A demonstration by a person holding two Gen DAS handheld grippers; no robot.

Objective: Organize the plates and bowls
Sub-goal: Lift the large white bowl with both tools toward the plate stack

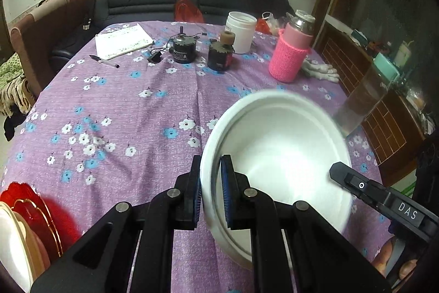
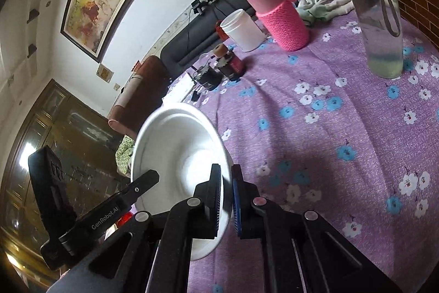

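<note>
A white bowl (image 1: 277, 155) is held tilted above the purple flowered tablecloth (image 1: 123, 114). My left gripper (image 1: 211, 183) is shut on the bowl's left rim. My right gripper (image 2: 226, 191) is shut on the bowl's (image 2: 175, 155) opposite rim; its finger also shows in the left wrist view (image 1: 384, 199). The left gripper's finger shows at the bowl's far side in the right wrist view (image 2: 115, 208). A red plate (image 1: 38, 208) and a white dish (image 1: 11, 246) stand stacked at the table's near left corner.
At the far side stand a pink knit-sleeved bottle (image 1: 290, 51), a white jar (image 1: 240, 30), two small motors (image 1: 182, 50), a booklet (image 1: 122, 41) and a pen. White gloves (image 1: 321, 70) lie at the right. A clear water bottle (image 2: 376, 4) stands near the right edge.
</note>
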